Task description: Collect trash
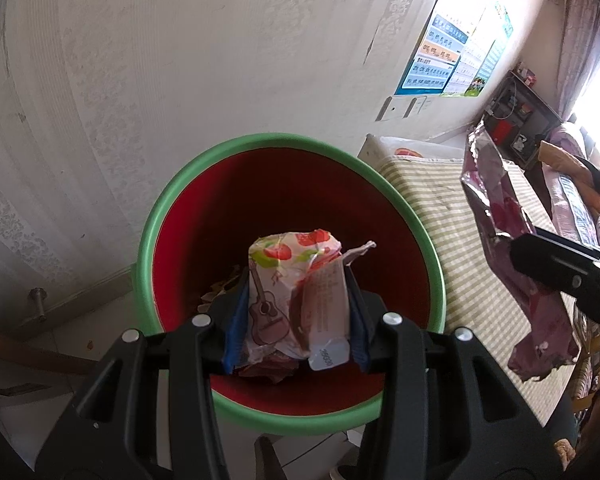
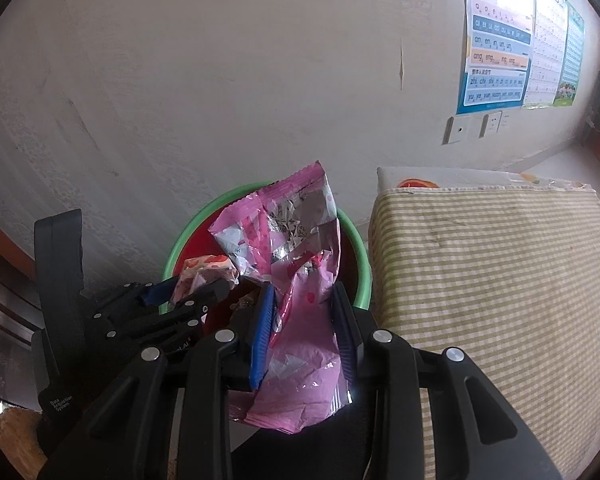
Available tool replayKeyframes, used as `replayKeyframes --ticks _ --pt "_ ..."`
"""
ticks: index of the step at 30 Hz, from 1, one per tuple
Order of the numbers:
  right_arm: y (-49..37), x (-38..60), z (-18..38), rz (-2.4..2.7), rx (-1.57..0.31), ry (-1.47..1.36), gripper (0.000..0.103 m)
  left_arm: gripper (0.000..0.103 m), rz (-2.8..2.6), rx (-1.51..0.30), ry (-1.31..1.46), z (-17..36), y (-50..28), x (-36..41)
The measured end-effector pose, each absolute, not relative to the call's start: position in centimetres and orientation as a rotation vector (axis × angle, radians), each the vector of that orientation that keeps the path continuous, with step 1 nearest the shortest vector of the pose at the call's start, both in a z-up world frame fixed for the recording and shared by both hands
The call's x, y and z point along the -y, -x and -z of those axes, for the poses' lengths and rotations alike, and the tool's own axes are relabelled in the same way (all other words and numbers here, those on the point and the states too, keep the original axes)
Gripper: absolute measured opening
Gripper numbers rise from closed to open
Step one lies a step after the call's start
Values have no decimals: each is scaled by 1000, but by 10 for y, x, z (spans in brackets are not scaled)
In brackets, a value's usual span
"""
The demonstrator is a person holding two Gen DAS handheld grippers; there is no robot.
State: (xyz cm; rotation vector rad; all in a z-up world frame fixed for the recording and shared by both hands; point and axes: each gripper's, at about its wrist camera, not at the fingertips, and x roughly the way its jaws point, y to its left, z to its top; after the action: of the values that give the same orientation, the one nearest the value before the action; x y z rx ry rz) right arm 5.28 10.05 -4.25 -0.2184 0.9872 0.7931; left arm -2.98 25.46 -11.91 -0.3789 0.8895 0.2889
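Note:
A trash bin [image 1: 152,240] with a green rim and red inside stands on the floor by the wall; it also shows in the right wrist view [image 2: 180,244]. My left gripper [image 1: 296,280] is shut on a crumpled wrapper with tomato and guitar prints [image 1: 284,288] and holds it over the bin's mouth. The left gripper [image 2: 188,284] and its wrapper [image 2: 204,270] show in the right wrist view too. My right gripper [image 2: 304,292] is shut on a pink foil snack bag [image 2: 296,248], just right of the bin. That bag [image 1: 500,216] hangs at the right in the left wrist view.
A bed with a green-and-white checked cover [image 2: 492,280] stands right of the bin. The papered wall [image 1: 180,60] is behind it, with posters [image 2: 500,40] and wall sockets [image 2: 460,130]. Some scraps [image 1: 220,288] lie inside the bin. A dark shelf [image 1: 516,124] stands far right.

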Motion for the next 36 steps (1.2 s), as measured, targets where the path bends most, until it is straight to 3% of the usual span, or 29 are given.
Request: replayKeyframes --ticks 8,11,13,22,29,36 --pt "-58 -100 46 -799 -1000 179 34 41 -299 -890 376 118 29 -253" --pt "-59 -99 45 -804 -1000 159 39 46 -317 -888 377 118 30 -254" --pt "-60 -97 45 -811 -1007 134 43 59 -335 -883 381 117 30 -255" --pt "-63 -66 40 -775 -1002 26 54 61 -337 -857 356 102 30 -246" --pt "-67 12 24 -600 -910 -43 70 64 -249 -797 307 74 12 -204" --pt "-53 92 3 -412 -774 -81 80 75 -82 -691 209 35 -9 -123"
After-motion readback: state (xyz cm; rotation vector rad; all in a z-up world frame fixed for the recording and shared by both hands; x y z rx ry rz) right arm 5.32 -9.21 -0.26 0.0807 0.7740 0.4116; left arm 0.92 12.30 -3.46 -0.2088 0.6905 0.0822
